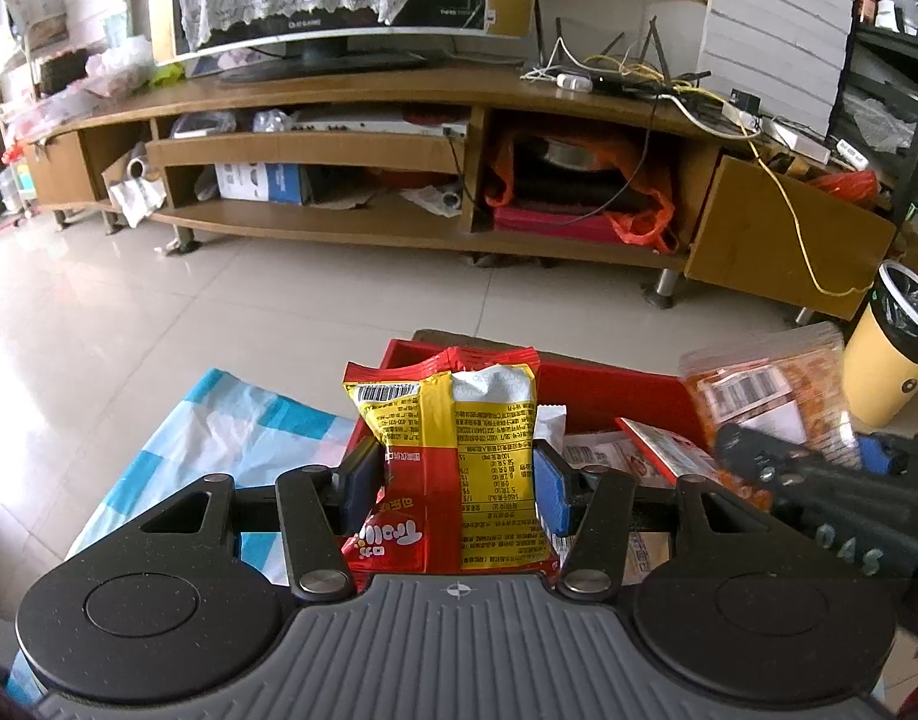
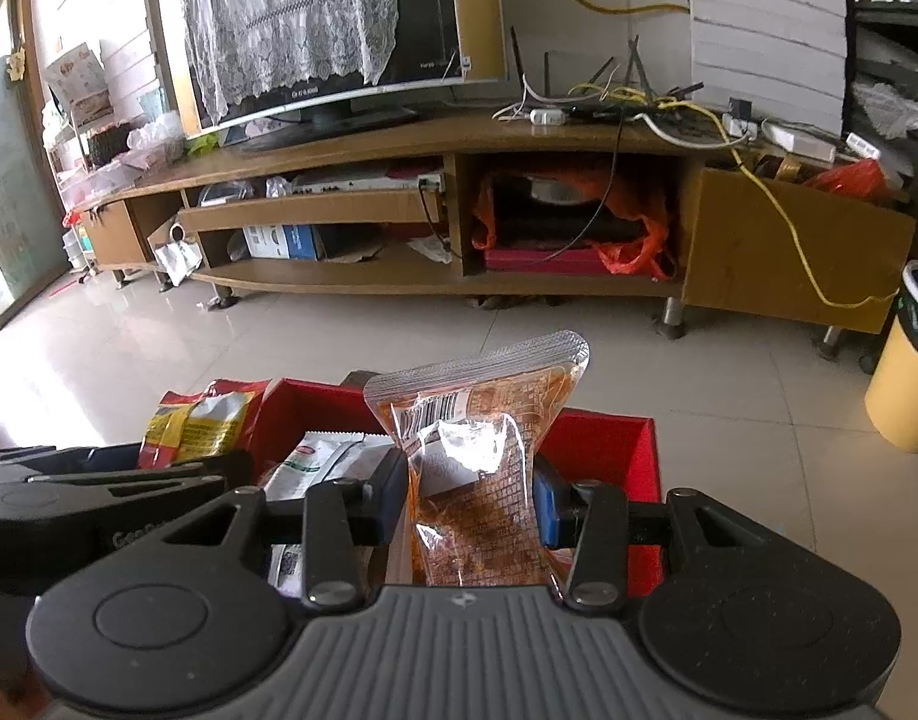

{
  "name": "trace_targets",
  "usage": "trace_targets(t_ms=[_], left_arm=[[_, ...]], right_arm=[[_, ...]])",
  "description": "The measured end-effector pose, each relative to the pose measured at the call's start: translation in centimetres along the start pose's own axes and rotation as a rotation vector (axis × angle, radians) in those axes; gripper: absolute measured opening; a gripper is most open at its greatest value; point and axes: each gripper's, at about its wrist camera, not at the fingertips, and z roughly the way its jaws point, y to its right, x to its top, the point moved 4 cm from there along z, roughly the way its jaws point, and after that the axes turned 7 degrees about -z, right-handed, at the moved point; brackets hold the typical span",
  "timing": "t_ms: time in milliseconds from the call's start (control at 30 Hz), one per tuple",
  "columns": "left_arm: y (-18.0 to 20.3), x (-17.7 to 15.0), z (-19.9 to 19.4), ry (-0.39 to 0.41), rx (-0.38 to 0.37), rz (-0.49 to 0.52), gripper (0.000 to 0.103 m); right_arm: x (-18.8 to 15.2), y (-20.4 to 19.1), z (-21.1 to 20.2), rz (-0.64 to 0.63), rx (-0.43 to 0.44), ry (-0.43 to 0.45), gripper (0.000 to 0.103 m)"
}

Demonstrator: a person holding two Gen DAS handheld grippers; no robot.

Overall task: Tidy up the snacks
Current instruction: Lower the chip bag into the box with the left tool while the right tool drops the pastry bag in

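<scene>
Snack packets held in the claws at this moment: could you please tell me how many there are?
2. The left claw grips a yellow and red packet; the right claw grips a clear orange packet. Both hang over the red box, where more packets lie, some possibly hidden.

Red box (image 1: 609,390) on checked cloth (image 1: 231,420)

Snack packets (image 2: 315,462) in box (image 2: 609,444)
</scene>
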Motion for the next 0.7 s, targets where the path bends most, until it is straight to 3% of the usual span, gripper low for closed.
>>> trace_targets(t_ms=[400,700], left_arm=[[1.0,-0.2,2.1,-0.017,0.014,0.034,0.066],[-0.1,0.6,1.9,-0.020,0.005,-0.026,0.072]], right_arm=[[-0.2,0.8,3.0,0.030,0.017,-0.025,0.043],[-0.3,1.3,3.6,0.123,0.084,-0.035,0.047]])
